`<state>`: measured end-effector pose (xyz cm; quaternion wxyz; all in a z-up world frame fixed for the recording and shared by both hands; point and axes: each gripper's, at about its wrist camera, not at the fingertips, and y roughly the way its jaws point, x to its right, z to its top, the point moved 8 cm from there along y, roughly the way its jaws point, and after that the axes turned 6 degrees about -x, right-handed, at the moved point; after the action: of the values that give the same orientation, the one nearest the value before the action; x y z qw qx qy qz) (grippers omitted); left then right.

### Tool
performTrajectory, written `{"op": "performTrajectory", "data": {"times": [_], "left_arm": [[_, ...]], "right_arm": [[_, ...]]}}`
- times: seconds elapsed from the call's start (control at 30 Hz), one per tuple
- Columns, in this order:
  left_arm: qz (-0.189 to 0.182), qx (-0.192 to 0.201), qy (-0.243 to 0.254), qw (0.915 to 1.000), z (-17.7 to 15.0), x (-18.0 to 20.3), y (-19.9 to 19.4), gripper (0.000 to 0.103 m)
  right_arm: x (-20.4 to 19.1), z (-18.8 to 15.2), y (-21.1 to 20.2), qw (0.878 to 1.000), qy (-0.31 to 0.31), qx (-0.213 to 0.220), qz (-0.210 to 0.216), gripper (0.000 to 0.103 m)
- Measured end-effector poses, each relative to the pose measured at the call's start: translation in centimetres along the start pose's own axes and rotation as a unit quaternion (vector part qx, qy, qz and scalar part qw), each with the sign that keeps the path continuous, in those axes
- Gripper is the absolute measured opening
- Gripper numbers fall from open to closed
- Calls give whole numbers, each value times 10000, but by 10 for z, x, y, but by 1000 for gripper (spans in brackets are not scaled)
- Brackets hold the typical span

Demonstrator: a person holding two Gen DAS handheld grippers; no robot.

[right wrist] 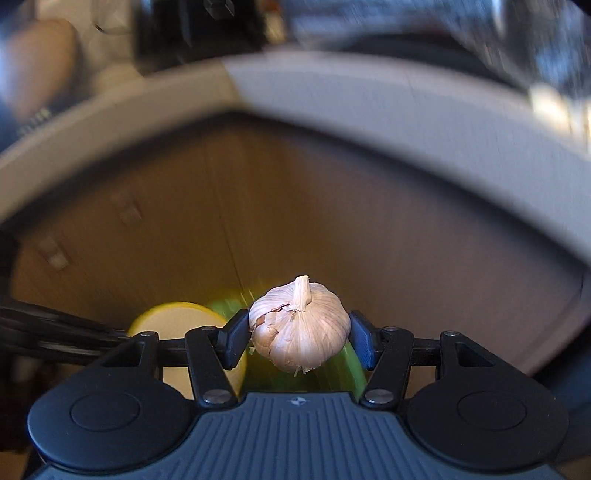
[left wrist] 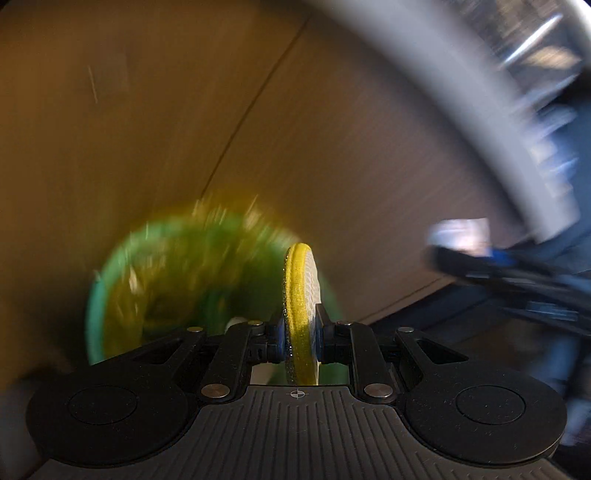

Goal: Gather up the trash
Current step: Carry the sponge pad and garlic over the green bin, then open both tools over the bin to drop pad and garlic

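My left gripper [left wrist: 301,341] is shut on a yellow lemon slice [left wrist: 300,295], held on edge between the pads. It hangs inside a brown bin [left wrist: 332,129] with a grey rim [left wrist: 461,96], above a blurred green item [left wrist: 192,280] at the bottom. My right gripper [right wrist: 297,339] is shut on a whole garlic bulb [right wrist: 301,326], stem up, over the same bin [right wrist: 295,206]. The lemon slice [right wrist: 173,317] and the left gripper's black arm [right wrist: 55,332] show at its left. The right gripper [left wrist: 491,262] shows blurred in the left wrist view.
The bin's grey rim [right wrist: 369,96] curves around both views. Dark blurred objects [right wrist: 192,29] lie beyond the rim. Both views are motion-blurred.
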<state>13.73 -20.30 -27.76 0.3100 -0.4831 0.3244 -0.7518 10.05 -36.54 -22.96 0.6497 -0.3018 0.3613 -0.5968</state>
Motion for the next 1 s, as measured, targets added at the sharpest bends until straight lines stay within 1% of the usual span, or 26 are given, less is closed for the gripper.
{"op": "performTrajectory", "data": {"times": [0.1,0.2,0.23,0.3,0.37,0.4,0.47,0.53,0.6,0.67,0.73,0.8,0.9,1.0], "left_arm": [[-75,-484,-388,9980,-14,-26,73,19],[105,-726,-530,9959,-28,-50,126,18],[173,-941,-510,9941,-35,-57,143,19],[325,-1302,-465,9899,-49,-72,165,21],[562,-1517,-525,9854,-62,-90,175,22],[648,-1559,-571,9840,-66,-97,176,22],[695,-1440,-715,9845,-64,-107,175,22],[613,-1076,-957,9877,-55,-114,161,22],[438,-692,-1149,9900,-44,-120,140,22],[258,-436,-1178,9917,-40,-124,121,22],[203,-296,-1166,9925,-44,-130,107,22],[131,-257,-1234,9919,-50,-132,100,22],[56,-97,-1237,9923,-49,-129,90,22],[137,49,-1008,9948,-49,-120,73,22]], "right_arm": [[11,-18,25,9995,63,-316,37,57],[13,-26,49,9980,57,-620,104,57],[12,-28,57,9971,19,-749,136,57],[8,-32,77,9945,-58,-1020,225,57],[-2,-42,97,9895,-57,-1393,385,57],[-3,-46,109,9858,-22,-1610,486,57],[-9,-55,139,9742,47,-2145,699,57],[-11,-66,168,9608,177,-2653,783,57],[-12,-77,195,9491,292,-3050,737,58],[-16,-89,218,9389,365,-3357,662,58],[-21,-105,240,9266,453,-3675,659,58],[-24,-121,260,9121,634,-3991,688,58],[-29,-138,283,8962,875,-4285,751,58],[-31,-145,290,8928,1061,-4313,744,60]]}}
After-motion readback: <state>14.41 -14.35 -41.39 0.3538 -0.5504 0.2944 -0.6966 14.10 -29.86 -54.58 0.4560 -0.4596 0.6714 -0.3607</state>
